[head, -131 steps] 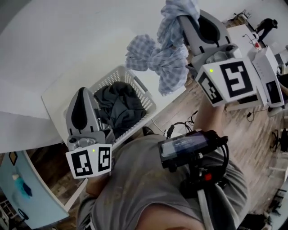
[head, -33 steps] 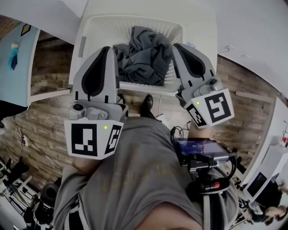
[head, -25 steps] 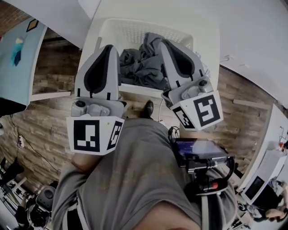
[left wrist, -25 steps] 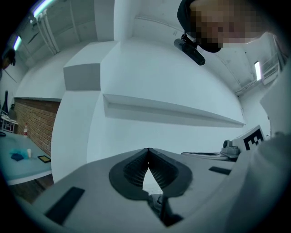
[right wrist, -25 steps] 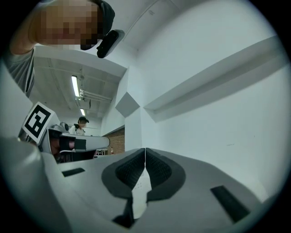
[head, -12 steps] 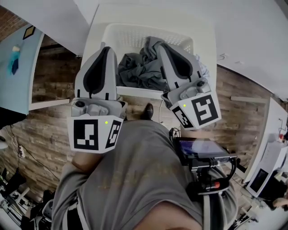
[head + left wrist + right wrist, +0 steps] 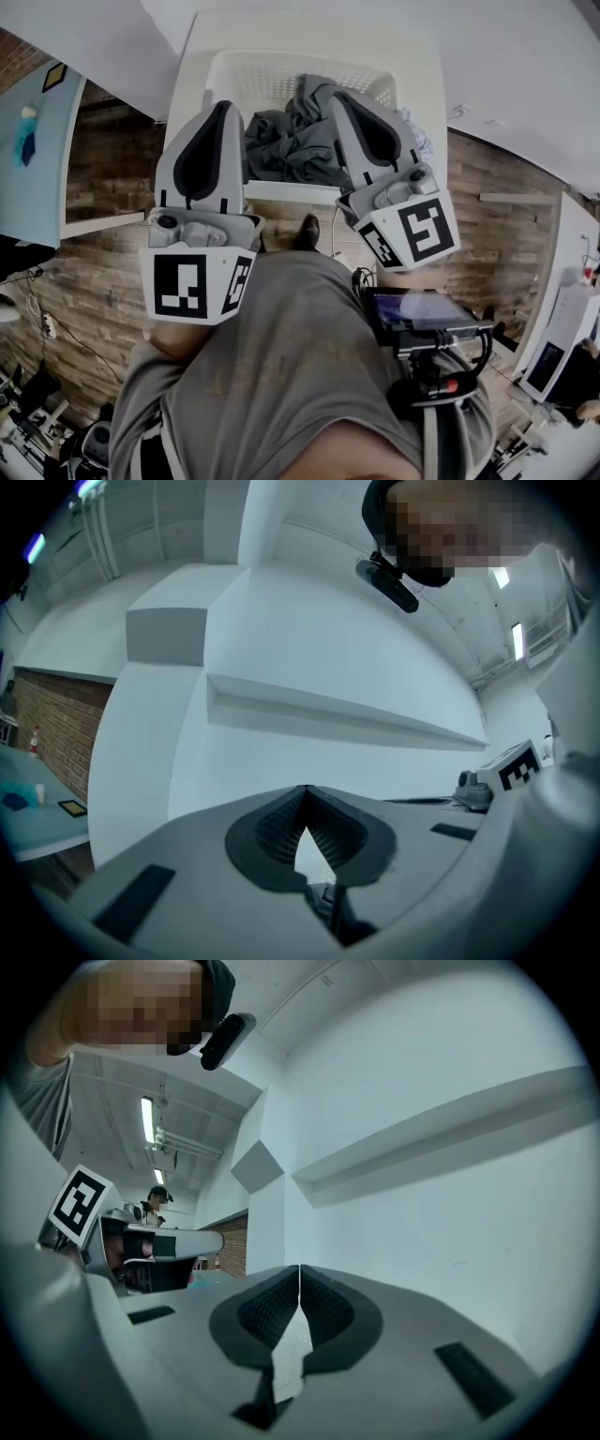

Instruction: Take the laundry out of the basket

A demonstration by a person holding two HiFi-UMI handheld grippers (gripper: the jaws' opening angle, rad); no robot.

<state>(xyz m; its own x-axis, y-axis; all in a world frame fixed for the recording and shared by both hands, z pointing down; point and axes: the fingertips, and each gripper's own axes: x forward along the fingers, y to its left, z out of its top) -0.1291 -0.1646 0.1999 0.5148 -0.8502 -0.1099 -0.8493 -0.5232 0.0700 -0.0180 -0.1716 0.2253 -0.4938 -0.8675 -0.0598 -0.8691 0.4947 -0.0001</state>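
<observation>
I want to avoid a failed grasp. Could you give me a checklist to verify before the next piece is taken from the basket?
1. Laundry in basket: ok, dark grey clothes lie inside.
2. Left gripper empty: ok, jaws together on nothing.
3. Right gripper empty: ok, jaws together on nothing.
4. Jaws open for grasping: not ok, both are shut.
5. More garments under the grey ones: cannot tell.

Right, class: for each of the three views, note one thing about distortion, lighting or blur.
Head view: the wide lens bows the rim of the basket; light is even, no hard shadows. Left gripper view: black corners, a mosaic patch at the top. Right gripper view: black corners too, and a ceiling lamp glows bright.
</observation>
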